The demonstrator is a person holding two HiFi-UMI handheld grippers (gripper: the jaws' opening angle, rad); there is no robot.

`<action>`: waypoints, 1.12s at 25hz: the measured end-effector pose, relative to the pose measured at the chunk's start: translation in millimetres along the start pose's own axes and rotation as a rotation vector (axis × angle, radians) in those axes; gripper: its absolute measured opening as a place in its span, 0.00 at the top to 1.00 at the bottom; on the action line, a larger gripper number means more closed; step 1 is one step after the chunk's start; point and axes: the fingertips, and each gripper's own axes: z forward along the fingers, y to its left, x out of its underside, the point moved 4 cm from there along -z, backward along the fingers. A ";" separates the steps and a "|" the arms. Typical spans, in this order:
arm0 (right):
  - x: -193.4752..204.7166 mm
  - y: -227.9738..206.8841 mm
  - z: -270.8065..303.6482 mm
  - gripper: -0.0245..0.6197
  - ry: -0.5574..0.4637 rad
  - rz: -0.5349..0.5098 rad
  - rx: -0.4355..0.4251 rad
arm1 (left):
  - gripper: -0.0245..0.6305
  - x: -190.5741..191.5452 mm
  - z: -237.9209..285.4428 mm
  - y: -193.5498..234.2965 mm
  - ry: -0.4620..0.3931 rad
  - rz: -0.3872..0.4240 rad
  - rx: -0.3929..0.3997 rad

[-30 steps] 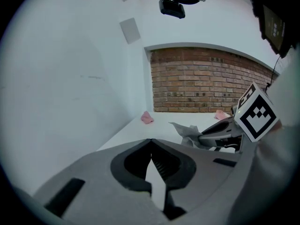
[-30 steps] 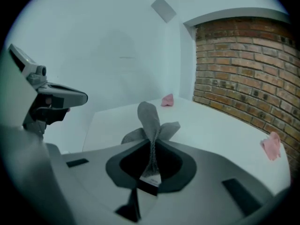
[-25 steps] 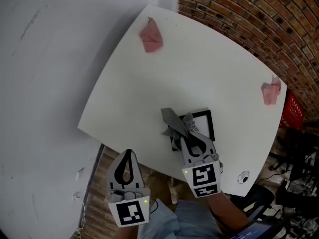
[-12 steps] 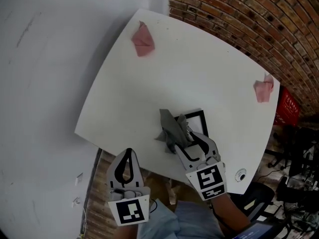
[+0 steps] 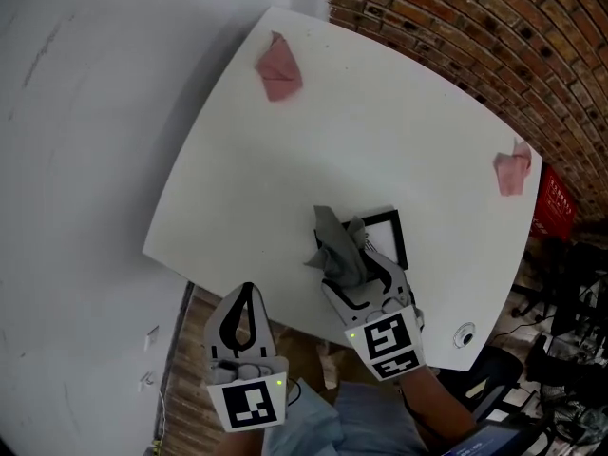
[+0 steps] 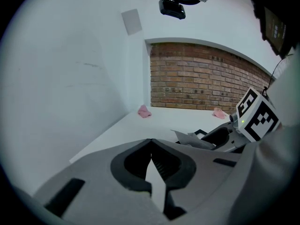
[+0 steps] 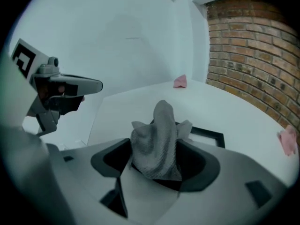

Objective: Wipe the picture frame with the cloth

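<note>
White counter (image 5: 380, 112), seen from above, 12 o'clock being the far side from the person.

Frame (image 7: 208, 132): black border, lying flat on the counter at about 6 o'clock, close to the near edge. Only its far and right-hand borders show; the rest is covered.

Cloth (image 5: 337, 253): grey, bunched into a standing heap on the frame's left part, one peak pointing up and toward 12 o'clock. A flap spills over the frame's left edge onto the counter, toward 9 o'clock.

Right gripper (image 5: 359, 272): comes in from 6 o'clock, angled down at the frame. Its jaws have just been opening and now stand wide. The cloth heap sits between them, rising out of the gap. The pads don't look pressed on it; the cloth leans against the jaw at 3 o'clock, and a gap shows on the other side.

Left gripper (image 5: 246, 291): off the counter's near edge at about 7 o'clock, over the floor, well apart from the frame. Jaws brought together, tips meeting, nothing between them.

Other items: one pink wad (image 5: 278, 69) at 11 o'clock near the far corner, a second pink wad (image 5: 513, 171) at 3 o'clock near the right edge. A small round grommet (image 5: 464, 336) in the counter at 5 o'clock. Brick wall (image 5: 475, 36) runs behind the counter from 12 to 3 o'clock.
</note>
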 end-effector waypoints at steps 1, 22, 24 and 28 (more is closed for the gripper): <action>-1.4 -2.0 0.5 0.49 -0.006 0.006 0.009 | 0.95 1.7 2.1 0.5 0.005 -0.003 0.001; -11.8 1.1 3.3 0.88 -0.054 0.070 -0.037 | 0.95 -2.7 22.3 -6.2 0.026 0.014 0.018; -9.7 1.1 5.3 0.88 -0.051 0.077 -0.042 | 0.95 -1.7 24.1 -8.7 0.028 0.015 0.022; -8.6 -2.2 6.5 0.88 -0.047 0.093 -0.038 | 0.95 -1.9 25.2 -11.7 0.035 0.018 0.025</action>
